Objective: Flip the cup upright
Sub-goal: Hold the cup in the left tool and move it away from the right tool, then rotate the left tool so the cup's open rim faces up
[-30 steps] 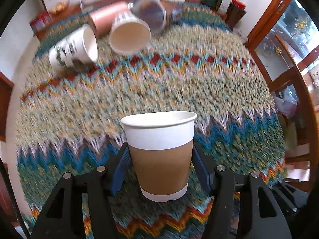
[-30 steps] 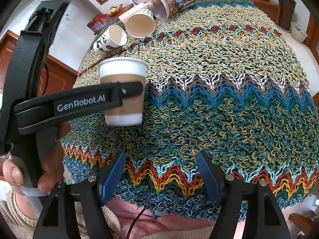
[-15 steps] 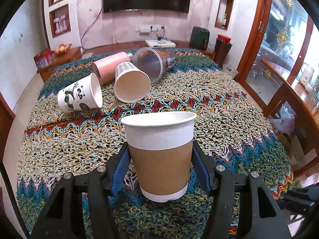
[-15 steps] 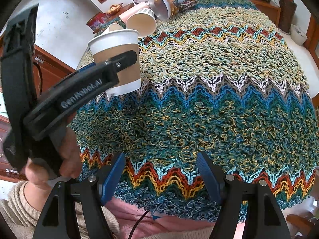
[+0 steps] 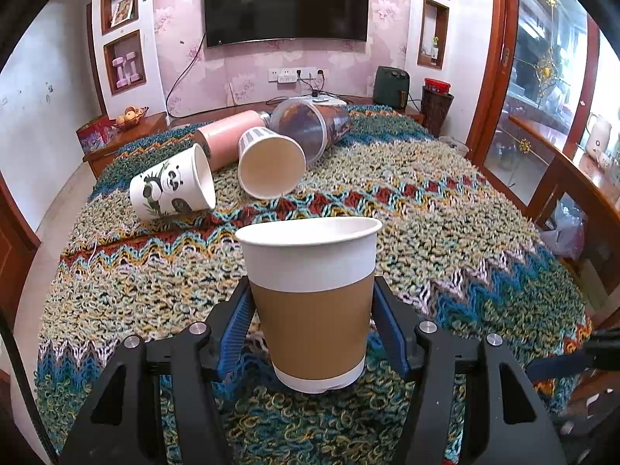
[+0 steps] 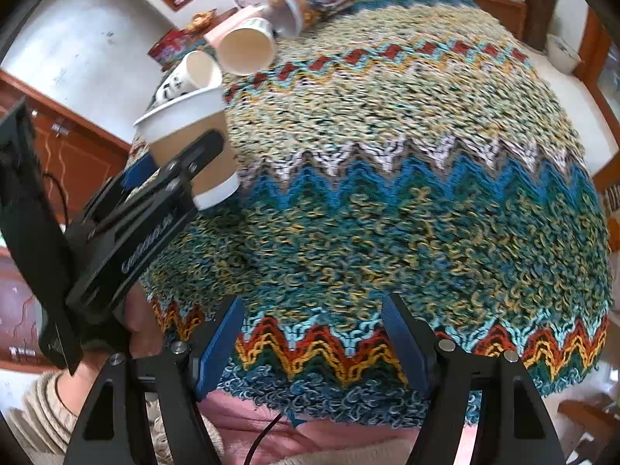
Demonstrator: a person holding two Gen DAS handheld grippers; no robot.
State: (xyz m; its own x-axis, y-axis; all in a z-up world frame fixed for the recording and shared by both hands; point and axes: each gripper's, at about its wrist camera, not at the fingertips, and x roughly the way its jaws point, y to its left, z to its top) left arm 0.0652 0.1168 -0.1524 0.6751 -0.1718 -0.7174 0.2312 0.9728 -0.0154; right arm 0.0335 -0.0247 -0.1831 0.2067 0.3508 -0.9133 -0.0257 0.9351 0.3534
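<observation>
The cup is clamped upright in the left gripper, nothing visible inside; the right gripper is spread apart, holding nothing.

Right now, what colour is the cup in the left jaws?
White cup with a brown sleeve around its lower body; clearest in the left wrist view.

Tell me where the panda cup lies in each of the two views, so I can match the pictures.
Left wrist view: the panda cup lies on its side at upper left, behind the held brown-sleeved cup.
Right wrist view: the panda cup is at upper left, partly hidden behind that held cup.
Shared landmark: the striped paper cup lying beside it, mouth toward the camera.
</observation>
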